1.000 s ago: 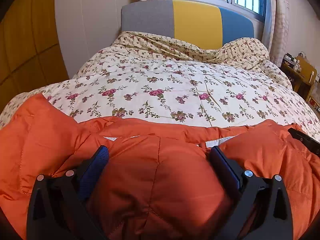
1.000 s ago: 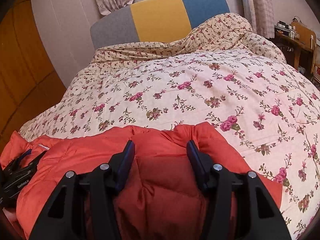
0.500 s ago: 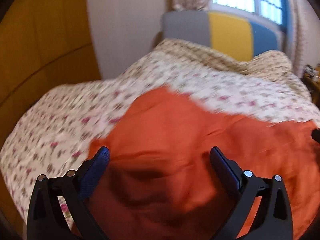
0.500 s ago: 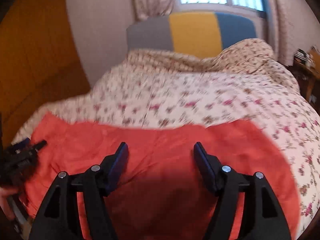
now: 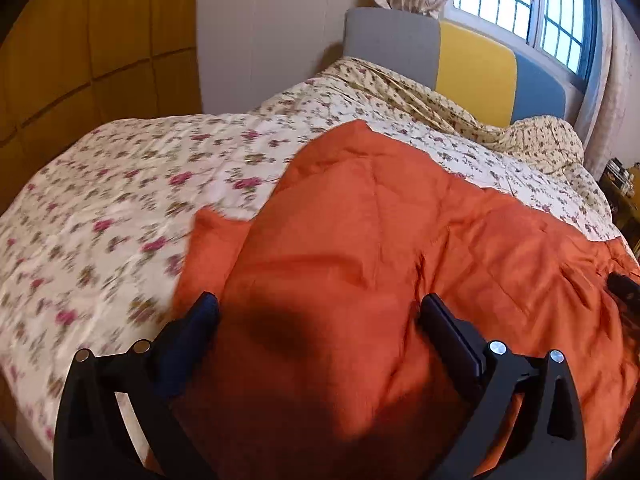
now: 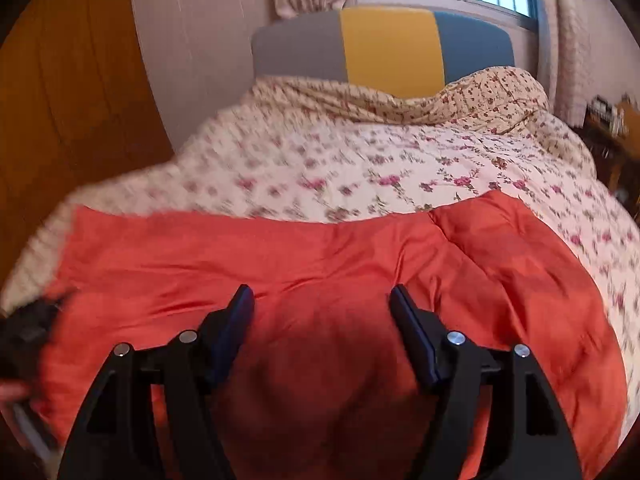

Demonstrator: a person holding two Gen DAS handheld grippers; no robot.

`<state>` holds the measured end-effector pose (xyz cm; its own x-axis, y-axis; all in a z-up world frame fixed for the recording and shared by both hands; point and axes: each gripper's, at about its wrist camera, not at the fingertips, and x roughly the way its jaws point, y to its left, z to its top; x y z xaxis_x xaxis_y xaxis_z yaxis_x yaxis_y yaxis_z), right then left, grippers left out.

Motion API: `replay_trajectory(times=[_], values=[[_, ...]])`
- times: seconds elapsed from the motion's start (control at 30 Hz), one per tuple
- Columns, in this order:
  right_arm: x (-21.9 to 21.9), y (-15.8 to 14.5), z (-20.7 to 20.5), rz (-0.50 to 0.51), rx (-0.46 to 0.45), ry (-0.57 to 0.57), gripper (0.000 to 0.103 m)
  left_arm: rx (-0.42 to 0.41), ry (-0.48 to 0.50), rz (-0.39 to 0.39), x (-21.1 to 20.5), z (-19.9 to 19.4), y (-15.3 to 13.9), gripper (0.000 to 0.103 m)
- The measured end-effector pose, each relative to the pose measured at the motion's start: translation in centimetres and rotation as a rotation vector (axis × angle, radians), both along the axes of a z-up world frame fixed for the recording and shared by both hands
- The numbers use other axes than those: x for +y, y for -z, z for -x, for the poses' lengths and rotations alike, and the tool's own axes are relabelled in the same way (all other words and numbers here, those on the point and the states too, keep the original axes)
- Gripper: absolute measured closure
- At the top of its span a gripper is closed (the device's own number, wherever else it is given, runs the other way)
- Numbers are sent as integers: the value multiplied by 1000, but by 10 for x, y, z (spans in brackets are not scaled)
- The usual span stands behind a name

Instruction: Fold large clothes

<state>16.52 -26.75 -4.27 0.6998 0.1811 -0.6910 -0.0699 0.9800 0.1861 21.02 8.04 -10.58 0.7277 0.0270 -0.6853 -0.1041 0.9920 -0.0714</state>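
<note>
The orange jacket (image 5: 380, 248) now lies folded and flatter across the floral quilt (image 5: 120, 208), its white lining no longer showing. The right gripper (image 6: 322, 304) has just been opening and stands clear above the fabric. The left gripper (image 5: 320, 312) sits nearer the jacket's left edge than a second ago.

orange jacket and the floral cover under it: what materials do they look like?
Orange jacket: looks like a thin synthetic shell, nylon or polyester, over puffy fill; slight sheen, stitched quilt lines, soft bulging panels.
Floral cover: looks like matte woven cotton or a cotton blend, quilted; printed flowers, no shine, shallow stitched seams. Fibre cannot be confirmed from the pictures.
</note>
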Motion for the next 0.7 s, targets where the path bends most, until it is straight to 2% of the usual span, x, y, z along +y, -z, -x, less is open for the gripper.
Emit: replay_trajectory(times=[0.13, 0.23, 0.33, 0.37, 0.4, 0.5, 0.57, 0.67, 0.7], values=[[11, -26, 55, -25, -48, -34, 27, -85, -46, 42, 6, 52, -11, 3], [20, -31, 86, -42, -44, -73, 29, -51, -105, 71, 16, 82, -6, 3], [36, -26, 110, -36, -26, -118, 52, -13, -151, 127, 25, 105, 2, 3], [41, -22, 115, -35, -16, -141, 67, -9, -168, 153, 29, 116, 6, 3], [47, -19, 119, -33, -8, -166, 77, -4, -178, 165, 30, 122, 8, 3], [65, -11, 131, -13, 6, -231, 89, -12, -164, 239, 35, 135, 13, 3], [77, -6, 133, -4, 20, -271, 91, 1, -141, 273, 34, 134, 14, 4], [85, 6, 129, 16, 49, -279, 93, 34, -94, 338, 27, 131, 21, 12], [86, 13, 125, 28, 68, -271, 95, 42, -82, 352, 24, 130, 22, 18]])
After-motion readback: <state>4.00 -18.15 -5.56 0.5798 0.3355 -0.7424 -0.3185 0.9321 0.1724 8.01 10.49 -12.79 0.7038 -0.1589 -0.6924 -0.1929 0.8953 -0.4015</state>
